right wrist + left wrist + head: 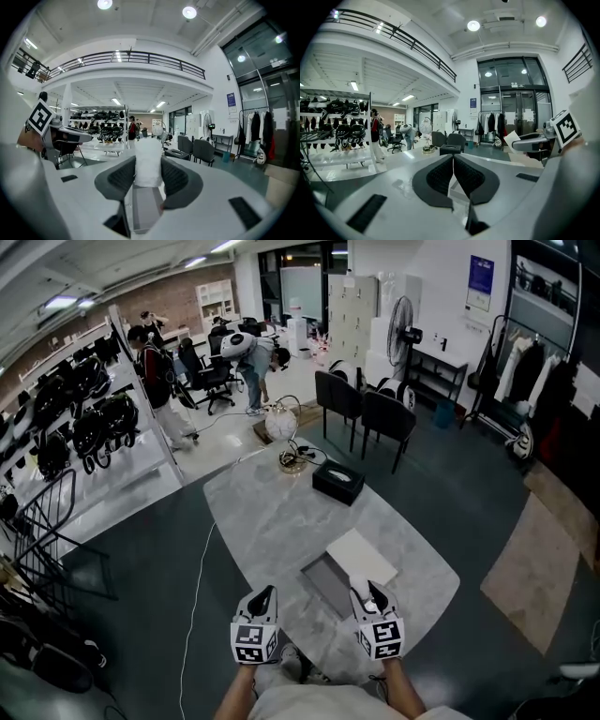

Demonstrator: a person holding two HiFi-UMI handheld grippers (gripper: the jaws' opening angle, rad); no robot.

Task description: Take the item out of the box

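Observation:
An open grey box (327, 581) lies on the marble table (272, 521) near its front edge, with its white lid (362, 557) beside it at the right. My right gripper (365, 591) hovers over the box's right end, shut on a white padded item (148, 162); the box's inside (144, 206) shows just below the jaws. My left gripper (264, 593) hangs left of the box with its jaws pressed together (452, 174) and nothing between them.
A black tissue box (338, 482) sits at the table's far end, next to a coiled cable (293, 461). Black chairs (364, 412) stand beyond the table. Helmet racks (84, 418) and people are at the far left; a mat lies at the right.

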